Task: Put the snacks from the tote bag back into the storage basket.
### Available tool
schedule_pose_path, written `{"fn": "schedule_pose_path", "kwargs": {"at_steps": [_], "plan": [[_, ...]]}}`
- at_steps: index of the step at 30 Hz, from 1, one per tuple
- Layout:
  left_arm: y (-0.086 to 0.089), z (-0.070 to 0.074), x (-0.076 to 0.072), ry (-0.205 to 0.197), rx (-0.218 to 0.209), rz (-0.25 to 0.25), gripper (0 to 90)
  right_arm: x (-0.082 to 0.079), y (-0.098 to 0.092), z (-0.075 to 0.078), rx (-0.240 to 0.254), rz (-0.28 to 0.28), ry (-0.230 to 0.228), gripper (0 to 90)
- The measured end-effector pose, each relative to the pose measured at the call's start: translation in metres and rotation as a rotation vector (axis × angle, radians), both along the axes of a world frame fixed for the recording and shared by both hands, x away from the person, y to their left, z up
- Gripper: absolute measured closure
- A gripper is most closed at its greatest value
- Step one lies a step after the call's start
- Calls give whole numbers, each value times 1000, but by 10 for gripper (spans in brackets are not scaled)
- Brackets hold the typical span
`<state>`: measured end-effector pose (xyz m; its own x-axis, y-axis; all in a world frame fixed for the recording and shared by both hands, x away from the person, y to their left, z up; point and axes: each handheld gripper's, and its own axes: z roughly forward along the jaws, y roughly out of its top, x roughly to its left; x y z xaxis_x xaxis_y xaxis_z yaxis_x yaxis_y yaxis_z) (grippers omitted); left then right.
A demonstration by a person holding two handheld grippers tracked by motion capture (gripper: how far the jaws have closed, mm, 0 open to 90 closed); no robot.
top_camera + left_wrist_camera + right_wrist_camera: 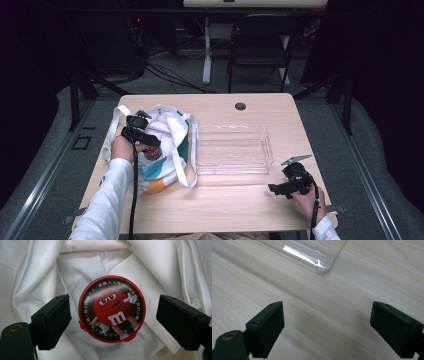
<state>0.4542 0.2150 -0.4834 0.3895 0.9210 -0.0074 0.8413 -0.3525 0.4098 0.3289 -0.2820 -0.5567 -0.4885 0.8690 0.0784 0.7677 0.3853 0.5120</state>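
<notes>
Left of frame in the high view, left gripper (141, 134) sits over the bag (167, 145), jaws wide apart around the red tin (111, 308) inside, not touching it. Lower right, right gripper (286, 187) is wide open, empty, over the table (225, 205) near the clear tray (234, 150).
</notes>
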Motion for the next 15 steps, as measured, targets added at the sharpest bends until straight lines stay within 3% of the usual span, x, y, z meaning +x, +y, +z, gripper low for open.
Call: {"fn": "schedule_pose_path", "kwargs": {"at_steps": [15], "plan": [[-1,-14,5,30,31,11,204,1,-1,0,1,3,3,116]]}}
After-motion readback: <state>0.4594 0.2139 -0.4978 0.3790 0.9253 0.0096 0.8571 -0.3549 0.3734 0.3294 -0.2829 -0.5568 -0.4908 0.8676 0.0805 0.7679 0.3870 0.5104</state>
